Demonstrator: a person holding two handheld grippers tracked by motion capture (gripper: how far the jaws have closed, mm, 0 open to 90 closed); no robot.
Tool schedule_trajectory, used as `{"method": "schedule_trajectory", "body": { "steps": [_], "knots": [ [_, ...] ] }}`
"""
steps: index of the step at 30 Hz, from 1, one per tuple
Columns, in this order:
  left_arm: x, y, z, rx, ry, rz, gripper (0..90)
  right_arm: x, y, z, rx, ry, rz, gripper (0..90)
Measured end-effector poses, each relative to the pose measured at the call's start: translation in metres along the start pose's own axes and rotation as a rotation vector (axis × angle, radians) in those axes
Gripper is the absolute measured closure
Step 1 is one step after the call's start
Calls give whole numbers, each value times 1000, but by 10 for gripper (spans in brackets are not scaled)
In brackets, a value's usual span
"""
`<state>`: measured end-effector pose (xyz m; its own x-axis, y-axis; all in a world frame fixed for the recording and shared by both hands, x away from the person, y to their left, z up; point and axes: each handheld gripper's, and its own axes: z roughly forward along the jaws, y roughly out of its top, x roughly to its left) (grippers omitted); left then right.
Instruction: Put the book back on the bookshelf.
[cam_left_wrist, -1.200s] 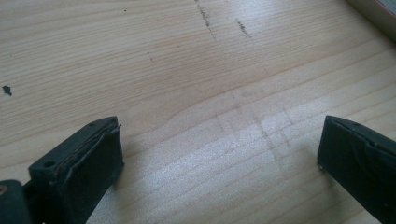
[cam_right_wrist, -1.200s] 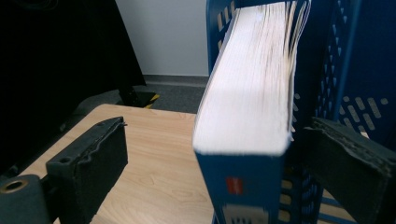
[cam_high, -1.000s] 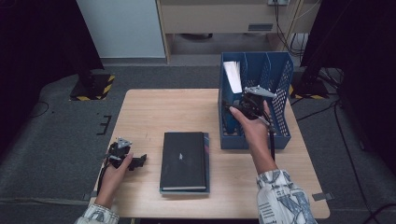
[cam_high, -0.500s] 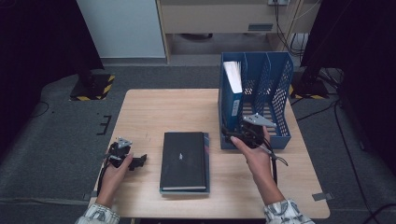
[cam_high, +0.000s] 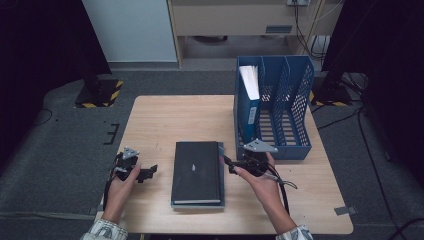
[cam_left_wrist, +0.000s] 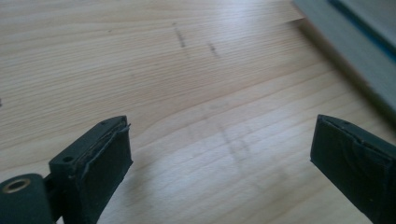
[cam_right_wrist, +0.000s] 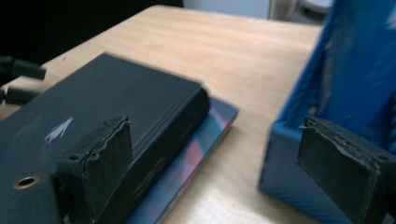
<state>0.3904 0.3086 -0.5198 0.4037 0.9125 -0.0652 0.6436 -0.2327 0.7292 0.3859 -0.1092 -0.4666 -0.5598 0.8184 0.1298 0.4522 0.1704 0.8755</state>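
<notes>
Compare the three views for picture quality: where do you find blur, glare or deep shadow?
High view: sharp and evenly lit on the pale wooden table, with dark surroundings. Left gripper view: soft glare on the wood, far grain in focus, black jaws blurred. Right gripper view: smeared throughout, most on the blue perforated plastic file rack and the thick black hardcover book.

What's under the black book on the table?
A thinner book with a colourful cover lies under the black book, its edge sticking out along the side nearest the blue file rack. Most of its cover is hidden, so its title cannot be read.
</notes>
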Motion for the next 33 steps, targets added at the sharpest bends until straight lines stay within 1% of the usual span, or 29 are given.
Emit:
{"method": "schedule_trajectory", "body": {
  "steps": [2, 3, 5, 7, 14, 15, 16, 18, 19, 21, 23, 25, 26, 27, 30, 33],
  "knots": [
    [-5, 3, -4, -11, -13, 7, 52, 3, -3, 2, 12, 12, -8, 102],
    [-10, 5, -7, -27, -24, 19, 52, 5, -5, 3, 18, 15, -9, 102],
    [-17, 9, -11, -48, -40, 26, 51, 7, -6, 4, 25, 24, -8, 101],
    [-24, 11, -13, -58, -53, 36, 51, 9, -7, 5, 29, 27, -17, 101],
    [-38, 17, -21, -99, -101, 53, 58, 15, -9, 8, 40, 50, -22, 102],
    [-40, 19, -23, -106, -112, 61, 60, 16, -9, 8, 44, 55, -26, 103],
    [-42, 20, -23, -117, -120, 55, 65, 19, -10, 9, 48, 61, -30, 104],
    [-49, 23, -26, -141, -171, 42, 79, 22, -10, 11, 53, 69, -36, 106],
    [-51, 24, -26, -144, -179, 46, 88, 23, -11, 12, 57, 75, -43, 108],
    [-59, 26, -26, -140, -180, 69, 100, 26, -12, 13, 65, 84, -46, 111],
    [-66, 27, -24, -140, -201, 69, 105, 28, -13, 15, 73, 94, -51, 113],
    [-76, 29, -22, -134, -213, 97, 122, 30, -14, 17, 78, 100, -57, 113],
    [-79, 29, -21, -128, -217, 105, 123, 31, -14, 18, 84, 107, -55, 112],
    [-84, 30, -19, -126, -230, 114, 123, 32, -15, 19, 88, 113, -53, 111],
    [-91, 30, -14, -114, -234, 129, 125, 36, -15, 22, 93, 138, -57, 109],
    [-93, 31, -9, -108, -250, 123, 123, 40, -16, 26, 106, 163, -51, 107]
  ]
}}
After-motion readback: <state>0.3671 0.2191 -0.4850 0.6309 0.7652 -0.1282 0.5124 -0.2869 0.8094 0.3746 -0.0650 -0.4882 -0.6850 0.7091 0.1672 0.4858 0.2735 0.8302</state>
